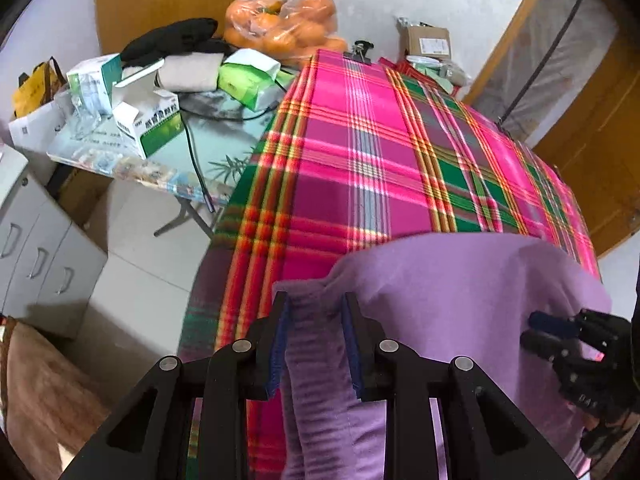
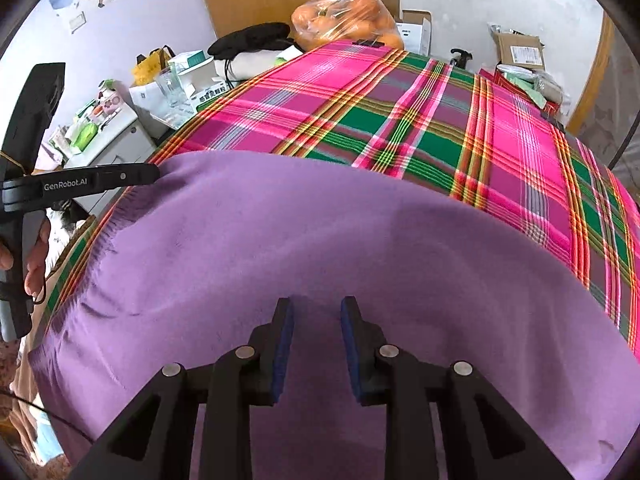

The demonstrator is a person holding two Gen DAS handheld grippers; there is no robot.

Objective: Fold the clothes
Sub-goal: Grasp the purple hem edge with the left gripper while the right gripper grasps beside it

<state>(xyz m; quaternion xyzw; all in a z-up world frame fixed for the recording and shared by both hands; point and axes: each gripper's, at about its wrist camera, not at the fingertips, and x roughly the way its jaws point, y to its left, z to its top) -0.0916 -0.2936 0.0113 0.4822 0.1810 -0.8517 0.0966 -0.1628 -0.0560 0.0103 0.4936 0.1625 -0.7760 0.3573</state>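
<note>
Purple cloth [image 2: 320, 248] is seen spread smooth over the plaid-covered table [image 2: 420, 120], long axis running left to right along the near edge. At its left end, a bunched fold is clamped by the left gripper [image 1: 316, 312]. Further right, the right gripper [image 2: 317, 312] is held part-open above the cloth, nothing pinched.

The left gripper [image 2: 156, 174] has white letters on its side that say "GenRobot.AI". Other words are too blurry.

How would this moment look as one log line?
task: fold clothes | left gripper: holds purple garment edge | right gripper: open above garment
</note>
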